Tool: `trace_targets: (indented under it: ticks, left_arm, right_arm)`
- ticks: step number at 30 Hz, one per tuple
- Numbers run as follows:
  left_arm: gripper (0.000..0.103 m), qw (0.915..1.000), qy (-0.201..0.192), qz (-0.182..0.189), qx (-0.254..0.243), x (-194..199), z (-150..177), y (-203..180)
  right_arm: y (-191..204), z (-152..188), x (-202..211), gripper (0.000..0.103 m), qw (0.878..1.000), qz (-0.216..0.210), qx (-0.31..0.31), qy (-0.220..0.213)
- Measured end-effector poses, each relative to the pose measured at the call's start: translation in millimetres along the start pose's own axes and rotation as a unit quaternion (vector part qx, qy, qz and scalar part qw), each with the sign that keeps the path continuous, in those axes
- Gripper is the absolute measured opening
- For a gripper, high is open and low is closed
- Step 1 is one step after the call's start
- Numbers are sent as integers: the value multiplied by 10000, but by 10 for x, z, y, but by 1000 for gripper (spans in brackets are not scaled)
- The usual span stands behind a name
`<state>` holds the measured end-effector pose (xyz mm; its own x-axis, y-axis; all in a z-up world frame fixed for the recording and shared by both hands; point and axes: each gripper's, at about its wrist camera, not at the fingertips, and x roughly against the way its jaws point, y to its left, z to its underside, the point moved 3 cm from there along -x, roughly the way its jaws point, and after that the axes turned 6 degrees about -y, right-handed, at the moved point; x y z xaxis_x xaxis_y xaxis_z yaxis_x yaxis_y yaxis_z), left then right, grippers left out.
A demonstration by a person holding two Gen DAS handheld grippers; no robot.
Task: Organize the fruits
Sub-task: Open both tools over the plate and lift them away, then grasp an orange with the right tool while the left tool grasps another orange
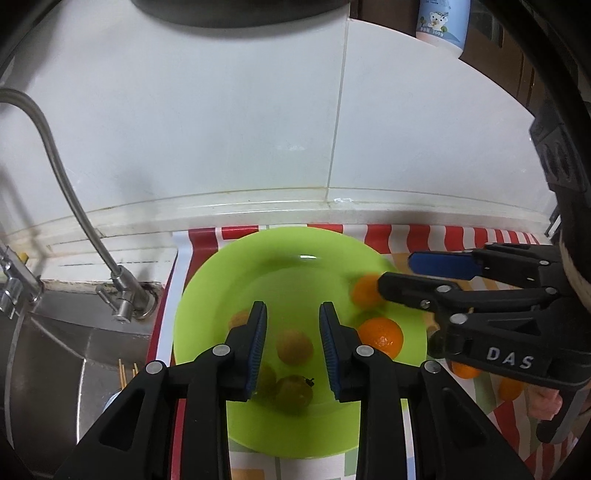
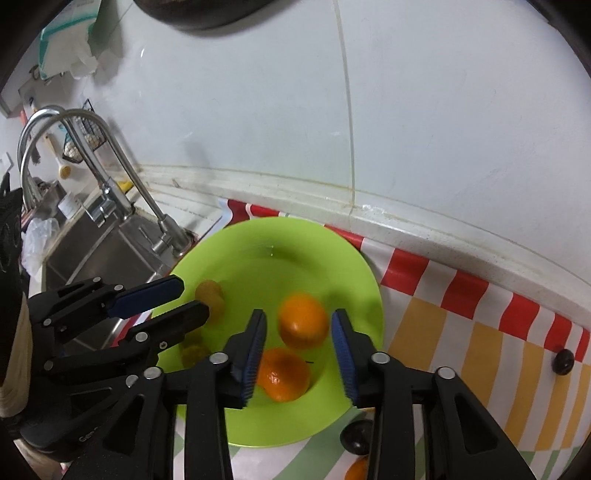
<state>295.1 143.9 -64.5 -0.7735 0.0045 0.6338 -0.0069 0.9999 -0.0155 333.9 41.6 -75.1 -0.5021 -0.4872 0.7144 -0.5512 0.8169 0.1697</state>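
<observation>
A lime-green bowl sits on a striped mat and holds oranges and small yellow-green fruits. My left gripper hangs over the bowl with its jaws apart. A yellowish fruit, slightly blurred, lies below the gap, untouched; a stemmed one lies nearer. My right gripper is over the bowl's right half, jaws apart. A blurred orange sits between the pads with room on both sides, and a second orange rests below it. Each gripper shows in the other's view, tips at the bowl's rim.
A steel sink and curved tap lie left of the bowl. A white tiled wall and ledge run behind. On the mat are dark round fruits and loose oranges. A bottle stands up high.
</observation>
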Motion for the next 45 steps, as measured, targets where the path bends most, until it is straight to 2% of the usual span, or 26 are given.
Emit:
trace_targets:
  ticks: [5, 12, 22, 25, 27, 37, 45]
  left_arm:
    - [29, 9999, -128, -76, 16, 198, -30, 1]
    - [29, 9987, -500, 10, -30, 603, -64, -176]
    - [41, 9938, -1040, 287, -251, 1054, -31, -524]
    - [45, 9922, -1140, 364, -361, 1143, 2, -648]
    - [46, 9912, -1173, 435, -436, 1173, 18, -711]
    - [52, 9835, -1307, 849, -922, 1198, 137, -1028]
    - [52, 9763, -1297, 1214, -1238, 1106, 285, -1173]
  right_arm:
    - [26, 1, 255, 38, 9995, 146, 148, -253]
    - [79, 14, 763, 38, 9966, 302, 230, -729]
    - [-14, 142, 1457, 39, 9893, 691, 154, -1272]
    - [-69, 201, 1633, 47, 9865, 811, 64, -1421]
    - [-108, 244, 1742, 47, 9842, 935, 22, -1502]
    - [-292, 546, 1982, 50, 9798, 1293, -315, -1494]
    - [-354, 830, 1999, 50, 9764, 1571, -554, -1374]
